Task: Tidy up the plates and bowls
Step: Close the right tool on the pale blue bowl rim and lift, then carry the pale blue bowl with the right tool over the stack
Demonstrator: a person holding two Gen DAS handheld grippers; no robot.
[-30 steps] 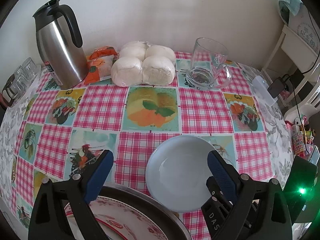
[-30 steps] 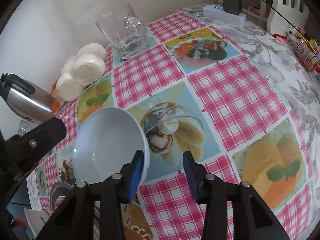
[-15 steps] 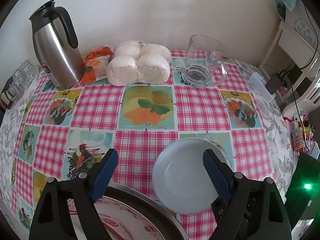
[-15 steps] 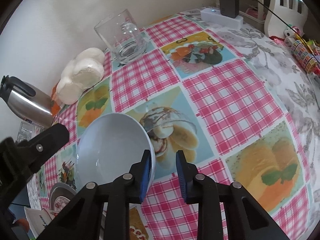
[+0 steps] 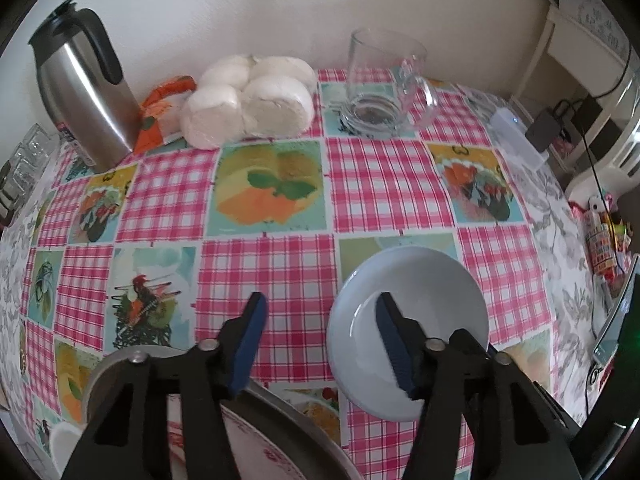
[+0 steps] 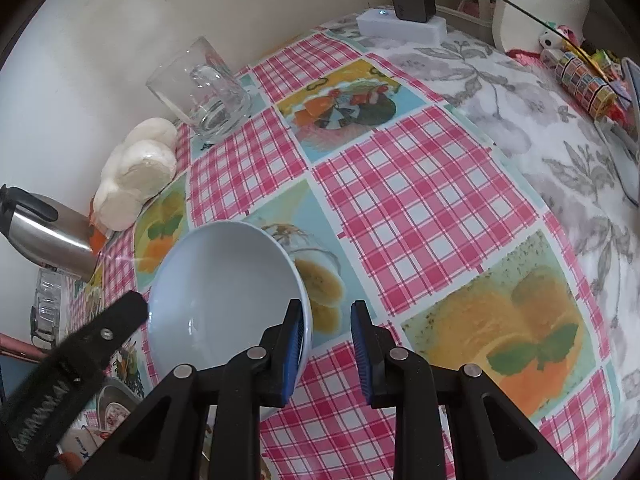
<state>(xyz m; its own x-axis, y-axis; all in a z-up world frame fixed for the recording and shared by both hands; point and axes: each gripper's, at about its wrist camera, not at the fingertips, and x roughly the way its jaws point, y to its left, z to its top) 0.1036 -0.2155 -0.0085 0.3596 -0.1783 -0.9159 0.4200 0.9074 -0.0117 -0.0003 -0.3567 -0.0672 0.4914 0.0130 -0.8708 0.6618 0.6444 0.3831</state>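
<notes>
The checked counter (image 5: 264,272) spreads ahead of both tools. Directly beneath the left tool (image 5: 320,344) sits a round metal tray (image 5: 288,408) with a patterned plate (image 5: 256,452) in it. The pale bowl (image 5: 424,292) lies under that tool's right finger and against the left pad of the right tool (image 6: 326,344).

The left tool's jaws have just been closing to about half width, with nothing between them. The right tool's jaws have narrowed around the bowl's rim, but cloth shows in the gap, so the rim is not yet pinched. Judging by this, a bowl grasp is forming, likely for a move toward the tray.
</notes>
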